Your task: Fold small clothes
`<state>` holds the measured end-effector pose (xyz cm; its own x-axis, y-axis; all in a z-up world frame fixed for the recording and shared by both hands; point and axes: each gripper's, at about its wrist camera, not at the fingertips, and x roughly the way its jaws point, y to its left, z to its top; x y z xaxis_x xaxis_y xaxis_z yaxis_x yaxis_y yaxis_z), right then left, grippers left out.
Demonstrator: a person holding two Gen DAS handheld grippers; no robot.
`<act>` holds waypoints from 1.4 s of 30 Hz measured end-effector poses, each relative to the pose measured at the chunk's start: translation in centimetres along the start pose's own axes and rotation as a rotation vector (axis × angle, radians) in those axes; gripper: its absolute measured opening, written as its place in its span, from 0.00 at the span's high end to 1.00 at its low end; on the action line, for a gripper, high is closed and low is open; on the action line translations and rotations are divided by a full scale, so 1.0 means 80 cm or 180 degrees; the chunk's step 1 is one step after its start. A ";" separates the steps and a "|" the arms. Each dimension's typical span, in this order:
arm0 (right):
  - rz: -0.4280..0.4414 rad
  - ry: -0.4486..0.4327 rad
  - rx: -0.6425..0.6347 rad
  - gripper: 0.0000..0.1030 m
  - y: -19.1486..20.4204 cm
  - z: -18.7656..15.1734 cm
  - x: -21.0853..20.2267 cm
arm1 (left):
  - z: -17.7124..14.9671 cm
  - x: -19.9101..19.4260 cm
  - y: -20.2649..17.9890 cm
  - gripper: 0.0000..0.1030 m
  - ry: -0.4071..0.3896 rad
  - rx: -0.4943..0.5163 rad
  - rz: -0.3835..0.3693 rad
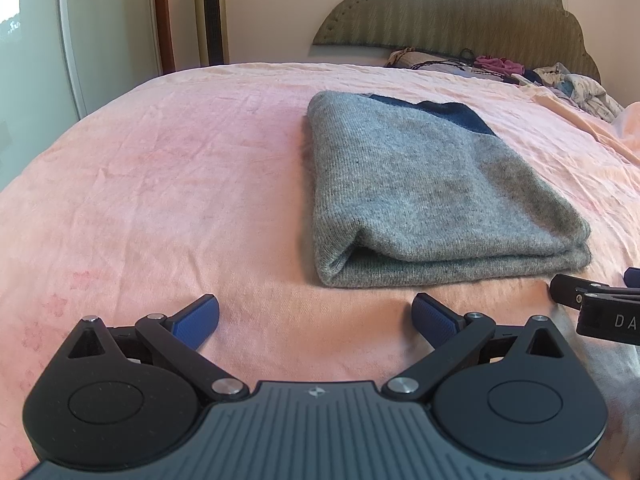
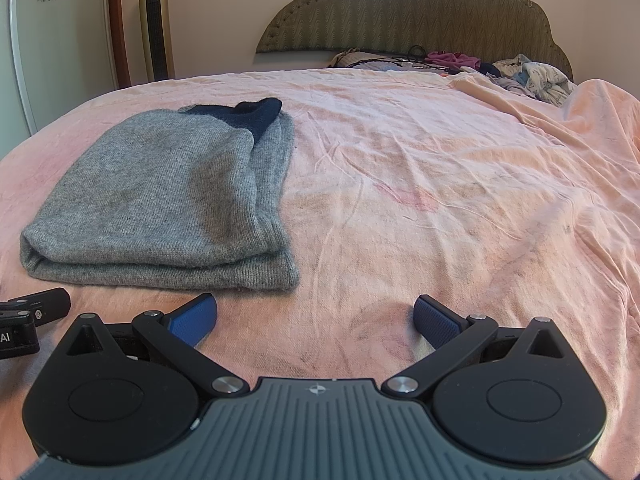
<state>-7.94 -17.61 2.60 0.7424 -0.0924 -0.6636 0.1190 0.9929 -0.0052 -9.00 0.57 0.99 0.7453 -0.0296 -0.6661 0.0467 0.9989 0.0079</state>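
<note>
The left gripper (image 1: 316, 316) hovers low over the pink bedsheet (image 1: 160, 184), jaws spread wide and empty. Just ahead, slightly to its right, lies the grey sweater (image 1: 432, 200), folded into a thick rectangle with a dark blue collar at the far end. The right gripper (image 2: 316, 316), also wide and empty, sits to the sweater's right. A careless nudge or grab could drag the loose top layer and undo the fold

Both wrist cams low, facing headboard (image 1: 460, 8)
</note>
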 end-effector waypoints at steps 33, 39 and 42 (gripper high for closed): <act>0.0001 -0.0001 0.0001 0.00 0.000 0.000 0.000 | 0.004 0.003 0.004 0.00 0.0070 0.0039 -0.0033; 0.0001 -0.0001 0.0001 0.00 0.000 0.000 0.000 | 0.004 0.003 0.003 0.00 0.0053 0.0031 -0.0011; 0.0001 -0.0001 0.0001 0.00 0.000 0.000 0.000 | 0.003 0.003 0.001 0.00 0.0042 0.0045 0.0002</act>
<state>-7.95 -17.61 2.59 0.7427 -0.0923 -0.6633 0.1190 0.9929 -0.0049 -8.66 0.62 1.00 0.7364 -0.0283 -0.6759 0.0557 0.9983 0.0189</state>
